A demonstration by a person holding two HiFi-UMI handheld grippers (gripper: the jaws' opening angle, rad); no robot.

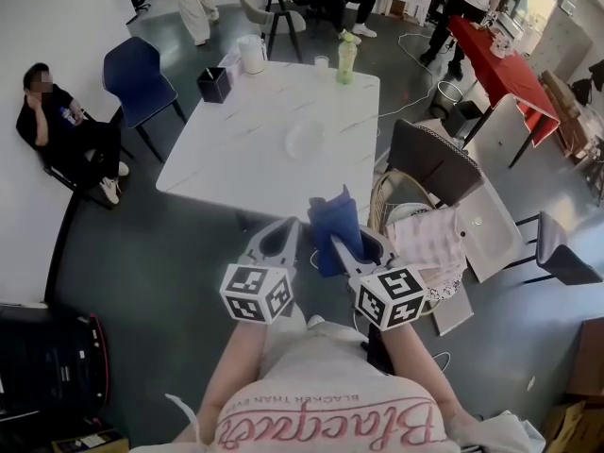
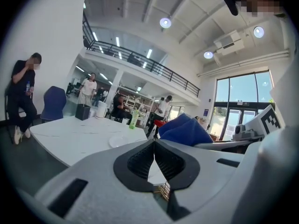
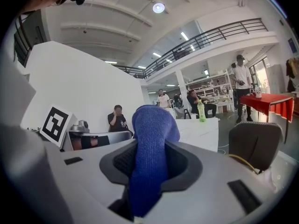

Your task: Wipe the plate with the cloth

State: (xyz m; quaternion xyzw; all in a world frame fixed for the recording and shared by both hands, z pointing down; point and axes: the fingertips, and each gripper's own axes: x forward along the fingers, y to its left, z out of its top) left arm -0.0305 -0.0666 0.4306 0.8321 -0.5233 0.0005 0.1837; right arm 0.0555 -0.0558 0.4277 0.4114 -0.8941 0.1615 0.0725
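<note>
A clear glass plate (image 1: 304,138) lies near the middle of the white marble table (image 1: 217,159), also visible as the plate (image 2: 122,140) in the left gripper view. My right gripper (image 1: 338,239) is shut on a blue cloth (image 1: 335,225), which bunches up above its jaws; the cloth (image 3: 152,148) fills the gap between the pads. My left gripper (image 1: 293,226) hangs beside it, shut and empty, its pads (image 2: 142,161) meeting at the tip. Both grippers hover just short of the table's near edge, well away from the plate. The blue cloth (image 2: 184,130) shows to the right of the left gripper.
On the table's far end stand a green bottle (image 1: 346,59), a white roll (image 1: 251,53), a small cup (image 1: 322,62) and a black box (image 1: 214,84). A blue chair (image 1: 140,83) is at the left, a dark chair (image 1: 432,159) at the right. A person sits at far left (image 1: 66,125).
</note>
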